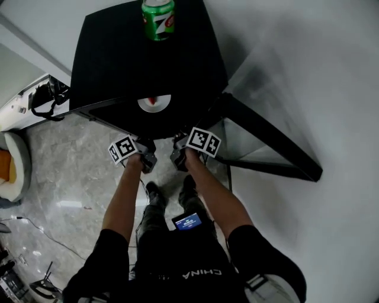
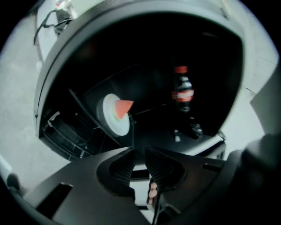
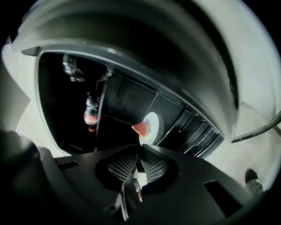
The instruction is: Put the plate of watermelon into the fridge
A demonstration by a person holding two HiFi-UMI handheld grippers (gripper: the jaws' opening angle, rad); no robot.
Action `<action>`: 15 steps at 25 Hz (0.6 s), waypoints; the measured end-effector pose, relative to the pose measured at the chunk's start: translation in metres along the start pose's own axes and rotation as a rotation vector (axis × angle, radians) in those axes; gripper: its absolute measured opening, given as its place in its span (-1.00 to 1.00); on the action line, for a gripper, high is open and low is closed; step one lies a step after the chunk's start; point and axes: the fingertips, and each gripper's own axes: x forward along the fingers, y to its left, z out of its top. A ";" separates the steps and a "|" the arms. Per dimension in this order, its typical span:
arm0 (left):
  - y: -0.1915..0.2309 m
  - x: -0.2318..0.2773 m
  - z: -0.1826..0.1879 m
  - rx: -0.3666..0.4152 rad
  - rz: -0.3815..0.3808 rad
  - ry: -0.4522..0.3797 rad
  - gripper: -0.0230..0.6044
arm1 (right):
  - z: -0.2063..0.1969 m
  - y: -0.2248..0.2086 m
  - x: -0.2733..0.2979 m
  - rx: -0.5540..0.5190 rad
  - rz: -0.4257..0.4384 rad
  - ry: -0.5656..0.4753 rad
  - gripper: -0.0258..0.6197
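Note:
The white plate [image 1: 155,103] with a red watermelon wedge [image 2: 123,107] sits on a shelf inside the open black fridge [image 1: 118,59]. The left gripper view shows the plate [image 2: 115,115] just beyond my jaws, and the right gripper view shows the plate [image 3: 153,127] with the wedge [image 3: 141,128]. My left gripper [image 1: 147,158] and right gripper [image 1: 179,155] hang side by side in front of the fridge opening, clear of the plate. The left gripper [image 2: 139,149] and right gripper [image 3: 139,151] are both shut, with nothing between the jaws.
The fridge door [image 1: 272,142] stands open to the right. A green soda bottle [image 1: 158,18] rests on the fridge top. A cola bottle [image 2: 182,90] stands inside the fridge beside the plate. A white unit [image 1: 23,100] and cables [image 1: 35,237] lie to the left.

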 end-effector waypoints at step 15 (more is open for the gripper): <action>-0.093 -0.097 -0.009 0.299 -0.071 0.013 -0.89 | 0.001 0.089 -0.081 0.038 0.141 -0.022 -0.86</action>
